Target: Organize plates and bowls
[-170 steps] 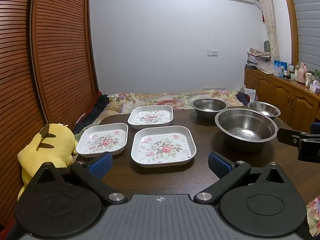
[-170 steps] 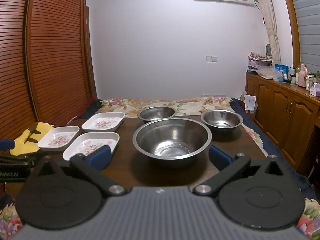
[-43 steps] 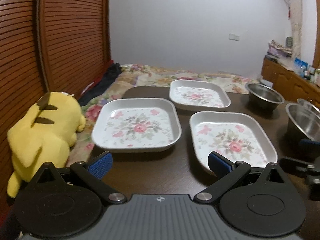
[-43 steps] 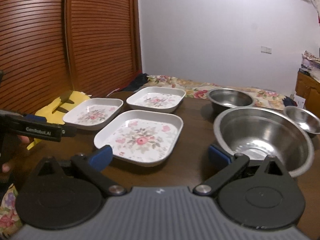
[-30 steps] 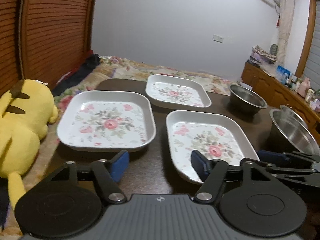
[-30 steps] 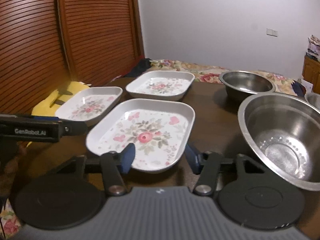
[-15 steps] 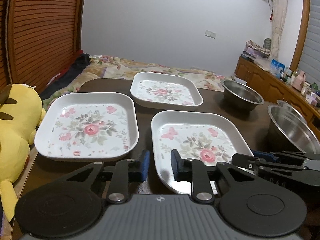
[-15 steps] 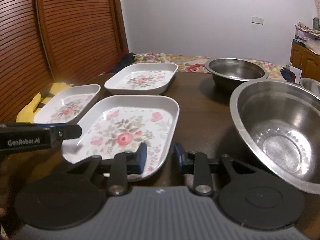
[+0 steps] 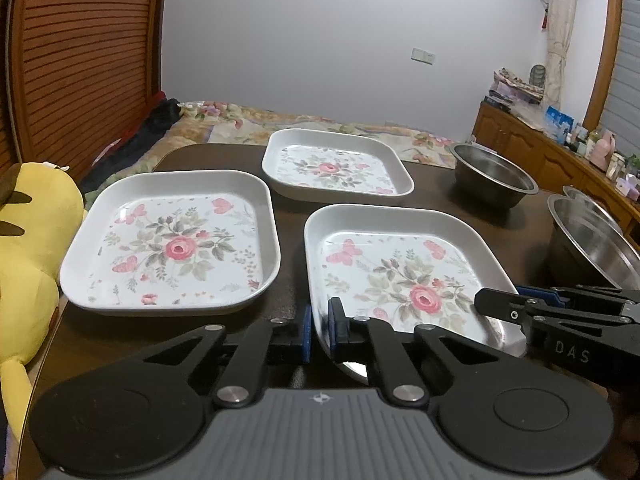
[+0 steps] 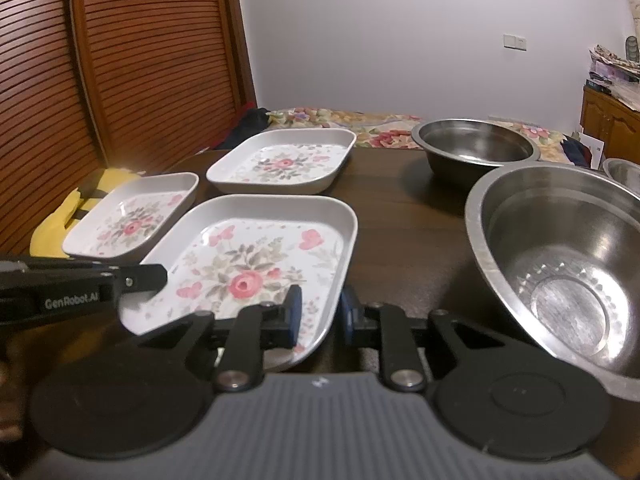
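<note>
Three white square plates with a rose print lie on a dark wooden table (image 9: 432,196). My left gripper (image 9: 319,330) is shut on the near left rim of the nearest plate (image 9: 400,276). My right gripper (image 10: 319,312) is shut on the near right rim of the same plate (image 10: 256,264). A second plate (image 9: 172,244) lies to the left and a third plate (image 9: 336,166) lies behind. A big steel bowl (image 10: 560,248) stands at the right, a mid-sized steel bowl (image 10: 476,150) behind it, and a small one (image 10: 624,170) at the far right edge.
A yellow plush toy (image 9: 28,240) lies off the table's left edge. A bed with a flowered cover (image 9: 248,120) stands behind the table. Wooden slatted doors (image 10: 140,60) line the left side and a low wooden cabinet (image 9: 552,156) the right.
Both grippers have moved in on the nearest plate and closed, the left on its near left rim and the right on its near right rim.
</note>
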